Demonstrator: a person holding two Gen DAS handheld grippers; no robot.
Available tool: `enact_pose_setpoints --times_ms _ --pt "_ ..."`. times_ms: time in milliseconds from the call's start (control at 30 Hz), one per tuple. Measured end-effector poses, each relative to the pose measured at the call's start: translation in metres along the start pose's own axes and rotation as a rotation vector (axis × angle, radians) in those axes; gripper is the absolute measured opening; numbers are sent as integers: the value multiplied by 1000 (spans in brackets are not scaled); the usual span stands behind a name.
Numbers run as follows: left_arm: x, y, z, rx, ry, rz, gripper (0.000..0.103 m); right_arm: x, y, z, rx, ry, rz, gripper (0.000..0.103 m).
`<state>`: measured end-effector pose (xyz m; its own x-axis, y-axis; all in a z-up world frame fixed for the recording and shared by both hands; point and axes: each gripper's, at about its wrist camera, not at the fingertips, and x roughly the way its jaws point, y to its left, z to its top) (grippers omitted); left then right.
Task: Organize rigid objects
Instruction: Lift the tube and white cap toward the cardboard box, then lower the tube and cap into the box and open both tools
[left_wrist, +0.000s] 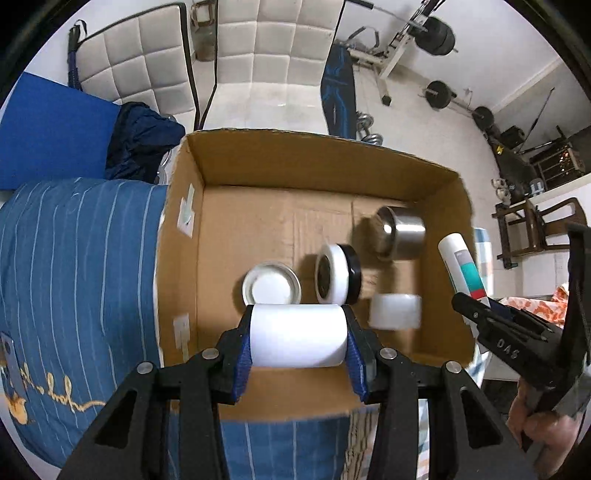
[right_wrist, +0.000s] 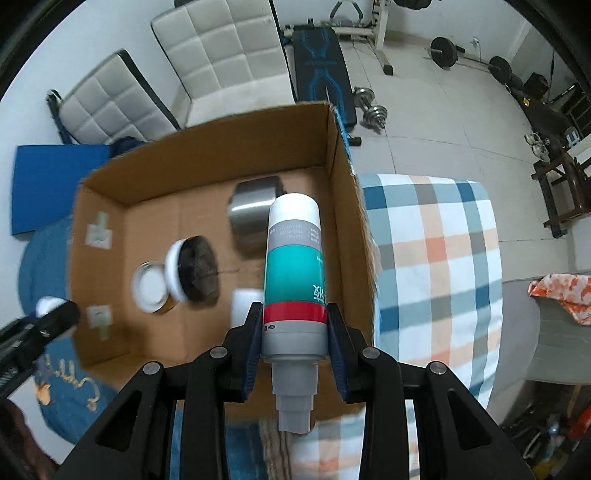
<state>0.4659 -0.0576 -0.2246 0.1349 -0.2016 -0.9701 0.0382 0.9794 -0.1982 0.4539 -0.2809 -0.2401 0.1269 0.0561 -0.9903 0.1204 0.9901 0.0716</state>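
Both grippers hang over an open cardboard box (left_wrist: 207, 229) on a bed. The left gripper (left_wrist: 298, 338) is clamped on a white cylinder (left_wrist: 298, 334), the right gripper (right_wrist: 294, 326) on a teal-and-red bottle (right_wrist: 293, 273). Below in the box lie a steel cup (left_wrist: 402, 232), a black-lidded jar (left_wrist: 338, 275), a white lid (left_wrist: 271, 288) and a white block (left_wrist: 395, 312). A blue striped quilt (left_wrist: 74, 266) lies left of the box, a checked blanket (right_wrist: 443, 258) right of it.

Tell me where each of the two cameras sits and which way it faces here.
Left wrist: on the left gripper, facing down into the cardboard box; its fingers clamp a white cylinder; a hand shows.
Right wrist: on the right gripper, facing down over the box's right side; it clamps a teal-banded bottle.
Shared: box, steel cup, each other's gripper.
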Motion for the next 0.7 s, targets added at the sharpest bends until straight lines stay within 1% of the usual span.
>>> enact_pose_setpoints --times_ms 100,200,367,400,500,567,633,700 --pt "18 1 13 6 33 17 40 28 5 12 -26 18 -53 35" --pt "40 6 27 4 79 30 40 45 7 18 -40 21 -103 35" --pt "67 16 40 -3 148 43 40 62 1 25 -29 47 -129 37" --pt "72 18 42 -8 159 45 40 62 0 25 -33 51 -134 42" --pt "83 22 48 -16 178 52 40 61 -4 24 -24 60 -109 45" --pt "91 23 51 -23 196 47 40 60 -2 24 -27 69 -104 49" --pt "99 25 55 -33 217 39 40 59 1 25 -33 71 -98 59" --pt "107 27 58 -40 239 36 40 58 5 26 -37 70 -108 63"
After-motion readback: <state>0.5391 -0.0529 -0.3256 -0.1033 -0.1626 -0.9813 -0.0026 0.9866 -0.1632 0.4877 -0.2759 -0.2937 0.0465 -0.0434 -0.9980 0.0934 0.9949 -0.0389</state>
